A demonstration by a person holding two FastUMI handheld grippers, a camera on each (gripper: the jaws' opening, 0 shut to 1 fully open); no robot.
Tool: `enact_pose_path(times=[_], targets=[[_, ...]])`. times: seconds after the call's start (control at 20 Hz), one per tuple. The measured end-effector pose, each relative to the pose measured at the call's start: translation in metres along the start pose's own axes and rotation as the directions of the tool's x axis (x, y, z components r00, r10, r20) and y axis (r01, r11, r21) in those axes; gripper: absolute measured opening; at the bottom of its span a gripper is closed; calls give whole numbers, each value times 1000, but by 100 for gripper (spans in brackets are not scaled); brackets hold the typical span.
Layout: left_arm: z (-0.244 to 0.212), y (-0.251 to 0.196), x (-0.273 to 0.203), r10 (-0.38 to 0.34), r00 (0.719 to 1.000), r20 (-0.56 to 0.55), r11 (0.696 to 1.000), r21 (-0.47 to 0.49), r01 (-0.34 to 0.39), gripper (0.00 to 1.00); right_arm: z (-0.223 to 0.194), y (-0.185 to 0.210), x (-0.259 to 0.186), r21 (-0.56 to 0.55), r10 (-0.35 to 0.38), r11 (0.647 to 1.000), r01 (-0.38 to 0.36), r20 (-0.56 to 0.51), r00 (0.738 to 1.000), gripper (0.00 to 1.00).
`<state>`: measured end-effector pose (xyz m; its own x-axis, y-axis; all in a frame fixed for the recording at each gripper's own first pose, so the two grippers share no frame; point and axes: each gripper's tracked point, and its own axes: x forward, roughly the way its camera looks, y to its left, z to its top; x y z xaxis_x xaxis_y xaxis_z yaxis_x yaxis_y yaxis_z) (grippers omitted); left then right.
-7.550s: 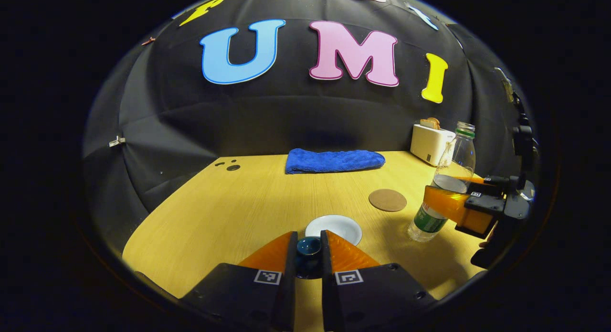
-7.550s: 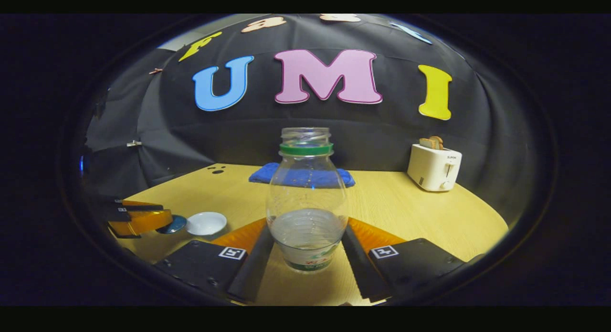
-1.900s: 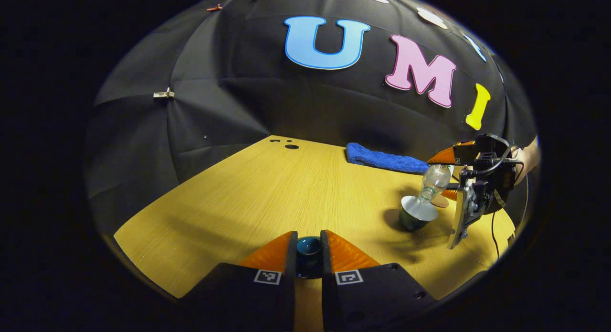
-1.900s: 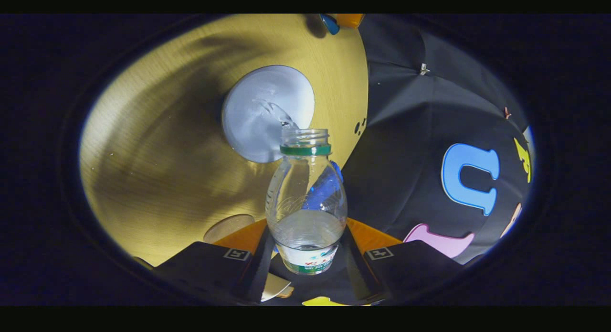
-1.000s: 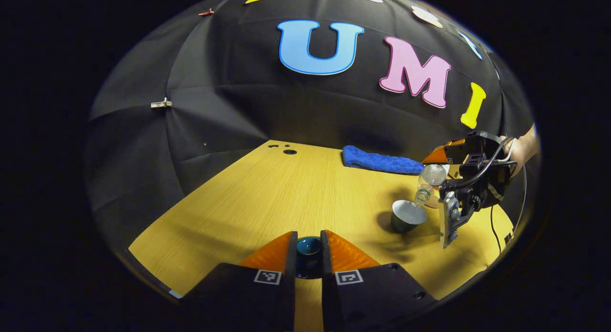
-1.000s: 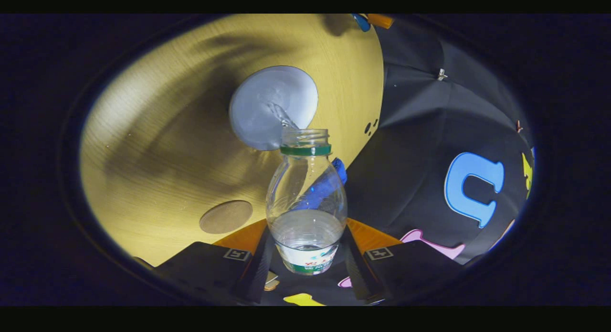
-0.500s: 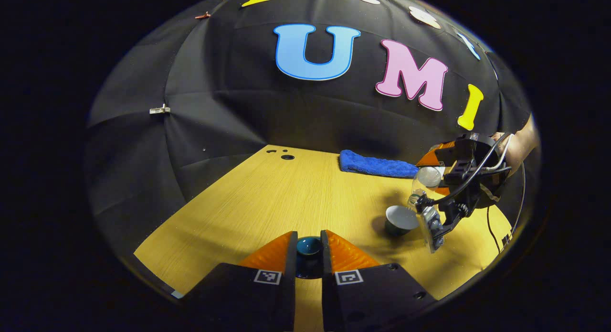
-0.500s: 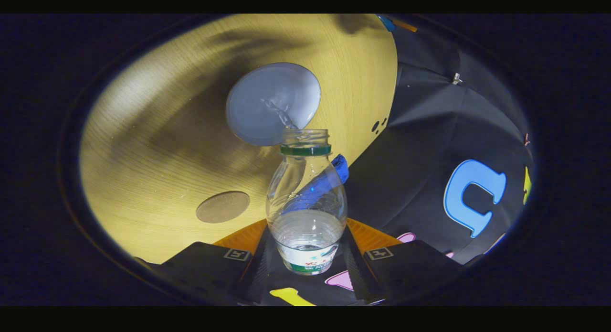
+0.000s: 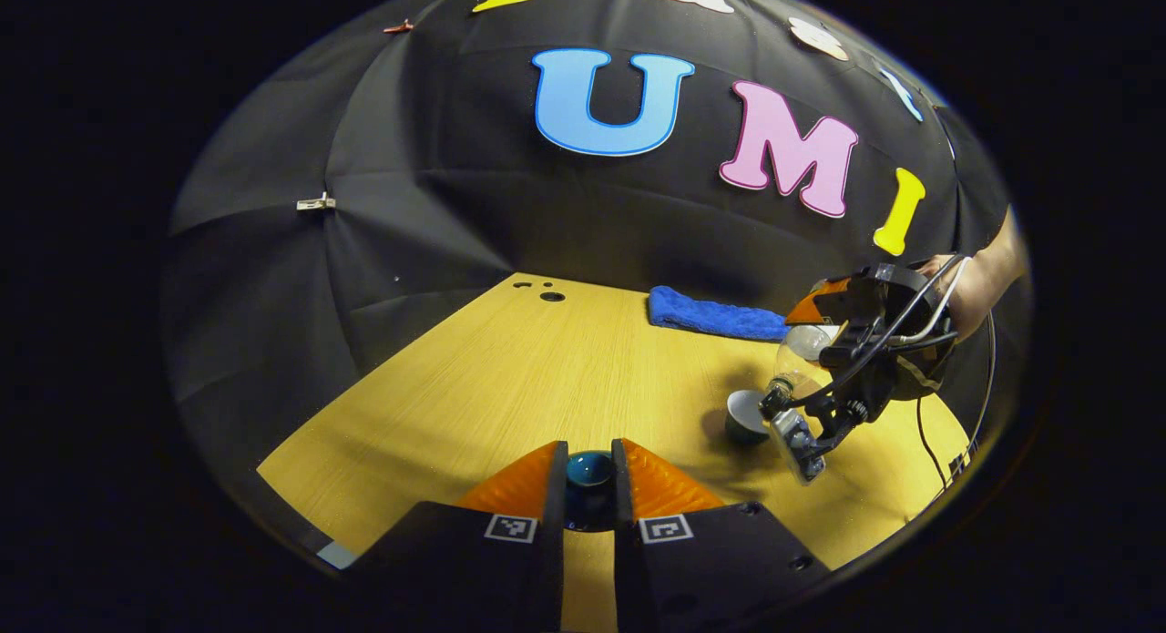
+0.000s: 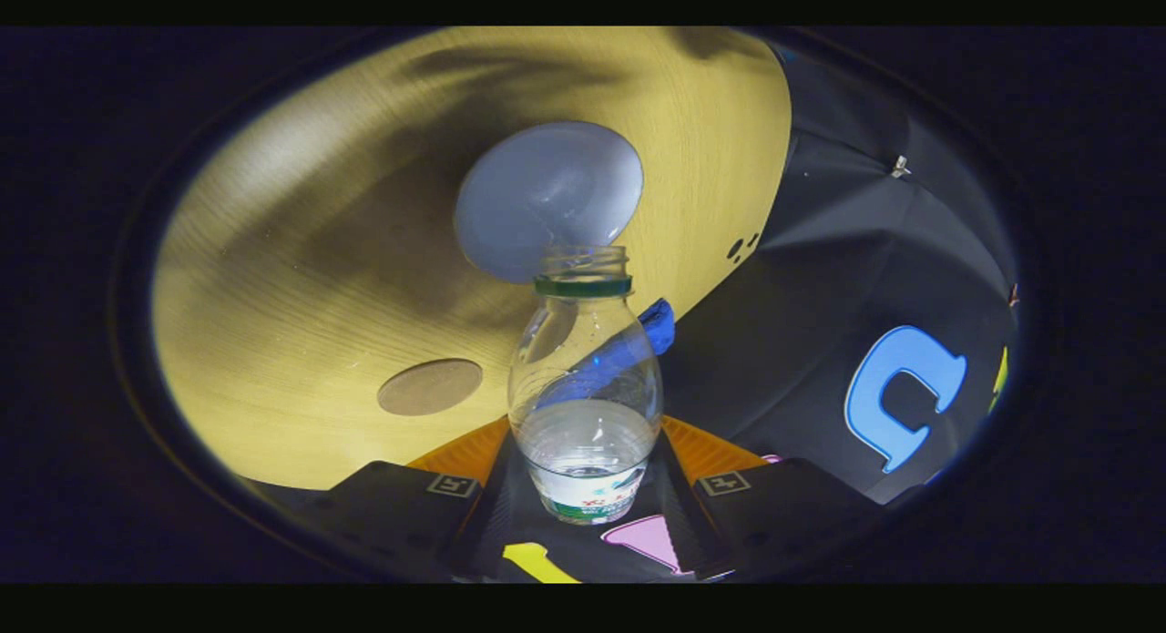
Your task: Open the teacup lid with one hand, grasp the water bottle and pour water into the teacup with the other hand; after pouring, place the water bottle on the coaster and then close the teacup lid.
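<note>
Above the open teacup (image 10: 547, 200), the right gripper (image 10: 583, 474) clamps the tilted water bottle (image 10: 584, 378), while, at six o'clock, the left gripper's (image 9: 588, 487) fingers pinch the lid (image 9: 589, 474).

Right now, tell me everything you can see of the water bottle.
The water bottle is clear plastic with no cap, a green ring under its threaded neck and a white and green label near its base. The right gripper holds it low on the body, one finger on each side. It is tipped steeply, with its mouth over the open teacup. Some water is left in it. In the left gripper view it hangs above the teacup, and touches nothing but the fingers.
</note>
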<state>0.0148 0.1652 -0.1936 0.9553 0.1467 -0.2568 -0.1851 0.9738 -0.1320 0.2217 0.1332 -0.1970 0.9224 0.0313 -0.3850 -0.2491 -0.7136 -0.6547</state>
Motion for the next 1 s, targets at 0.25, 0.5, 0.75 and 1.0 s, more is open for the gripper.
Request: enact_pose_path(times=[0.25,0.5,0.75,1.0], targets=[[4,-1,-6,12,1000,11,1000,7,-12,27,2,5,2,53,28,998,-28,-7,1000,72],[13,-4,-14,32,999,22,999,11,-32,23,-6,17,4,240,97,966,-91,-13,995,72],[23,-16,-22,41,999,22,999,16,-41,27,-6,22,4,636,187,751,-177,53,981,72],[47,-38,-29,30,998,50,999,28,-32,23,-16,29,7,904,204,381,-194,122,971,73]])
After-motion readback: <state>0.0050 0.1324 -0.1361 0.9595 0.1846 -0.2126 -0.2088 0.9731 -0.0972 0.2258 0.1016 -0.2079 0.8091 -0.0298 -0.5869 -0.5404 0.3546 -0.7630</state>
